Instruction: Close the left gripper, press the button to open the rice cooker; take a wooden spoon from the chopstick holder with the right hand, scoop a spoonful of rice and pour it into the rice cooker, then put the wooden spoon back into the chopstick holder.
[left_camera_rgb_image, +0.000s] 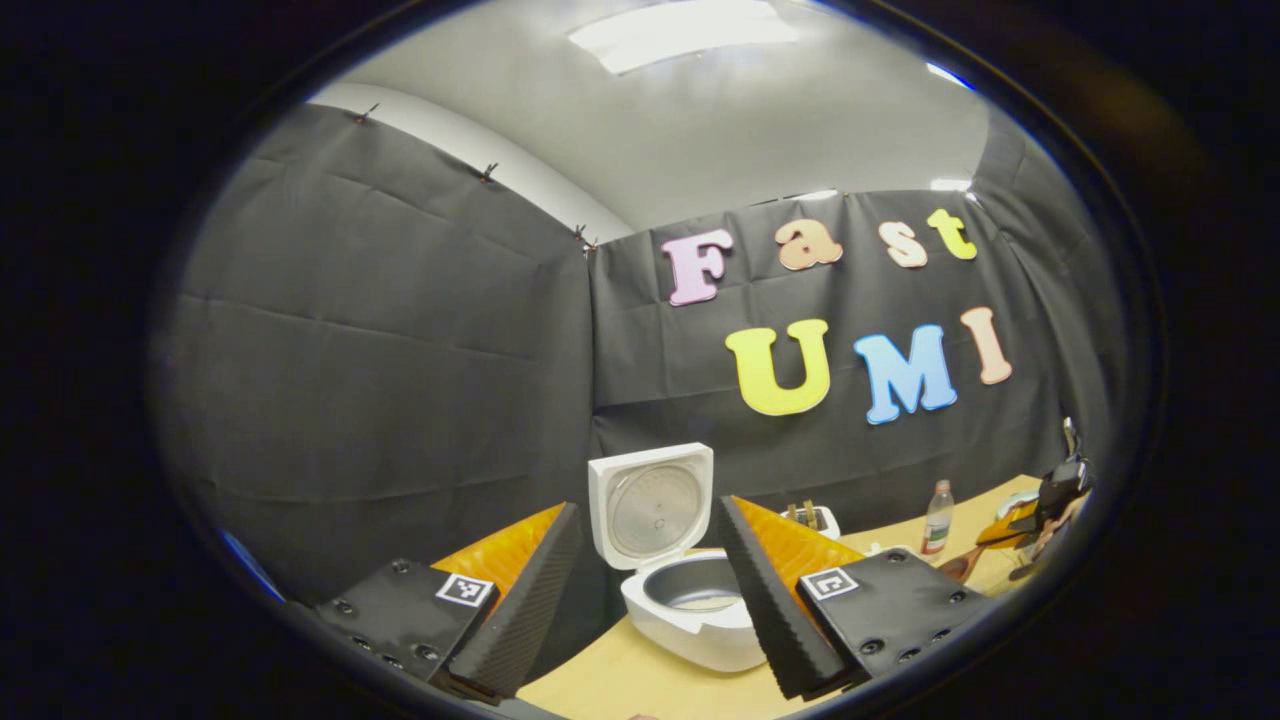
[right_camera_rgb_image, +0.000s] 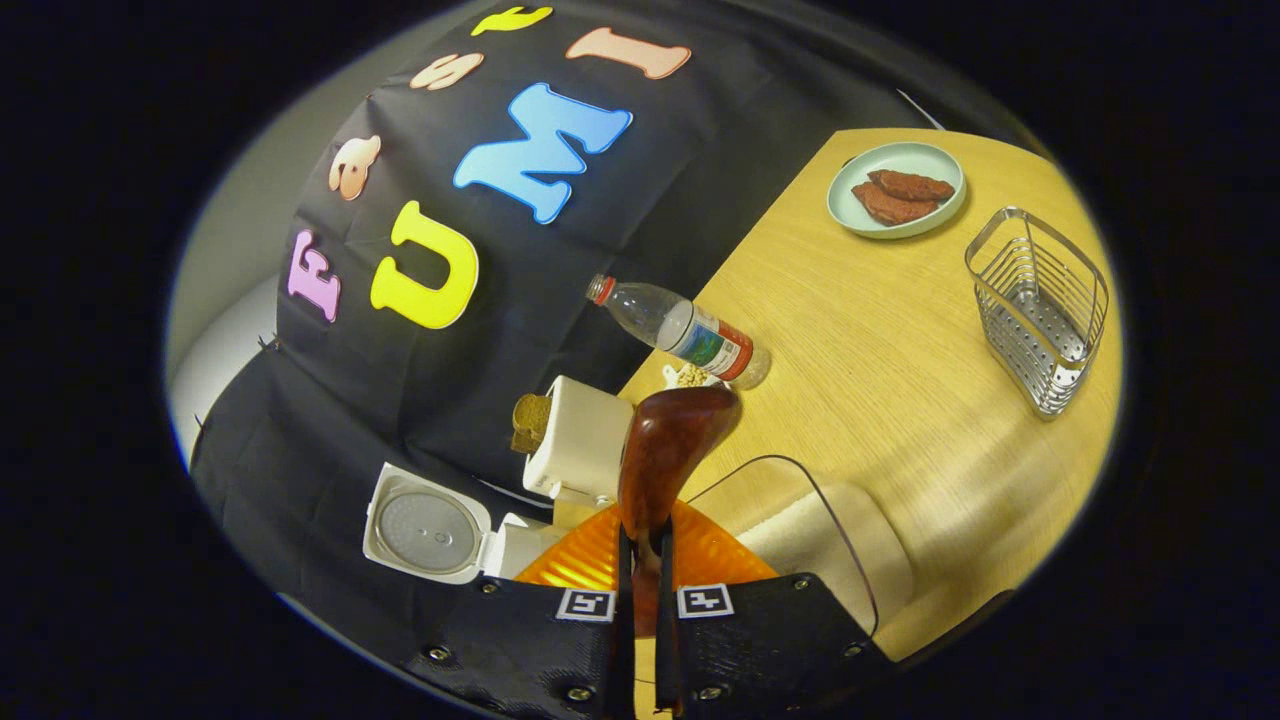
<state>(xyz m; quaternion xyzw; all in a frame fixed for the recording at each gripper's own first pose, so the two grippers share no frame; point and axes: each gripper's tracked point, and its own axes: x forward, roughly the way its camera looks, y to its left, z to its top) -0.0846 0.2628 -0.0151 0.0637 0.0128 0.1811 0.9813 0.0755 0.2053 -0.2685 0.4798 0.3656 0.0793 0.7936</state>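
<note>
The right gripper (right_camera_rgb_image: 642, 560) is clamped on the handle of the wooden spoon (right_camera_rgb_image: 665, 450), both fingers pressed against it with almost no gap between them; the spoon runs straight out along the fingers, its long axis pointing away from the camera, bowl end farthest out. Just past that bowl, in the right gripper view, a small heap of what looks like rice (right_camera_rgb_image: 690, 376) lies in a light dish beside the foot of a tilted plastic bottle (right_camera_rgb_image: 680, 332). So the rice lies dead ahead of the spoon, and a short push along the spoon's own line would likely reach it. The rice cooker (right_camera_rgb_image: 440, 535) sits off to the left of the spoon in this view, lid up, with a white toaster (right_camera_rgb_image: 578, 438) holding bread between the two. The wire chopstick holder (right_camera_rgb_image: 1040, 310) stands well apart to the right, near a plate (right_camera_rgb_image: 842, 205) with brown pieces on it. The left gripper (left_camera_rgb_image: 650, 585) hangs with its fingers spread wide, holding nothing, the open rice cooker (left_camera_rgb_image: 690, 600) framed between them. Whether the spoon already carries rice I cannot tell. My judgement: the scoop is the step in hand, and the right hand is the one placed for it.
</note>
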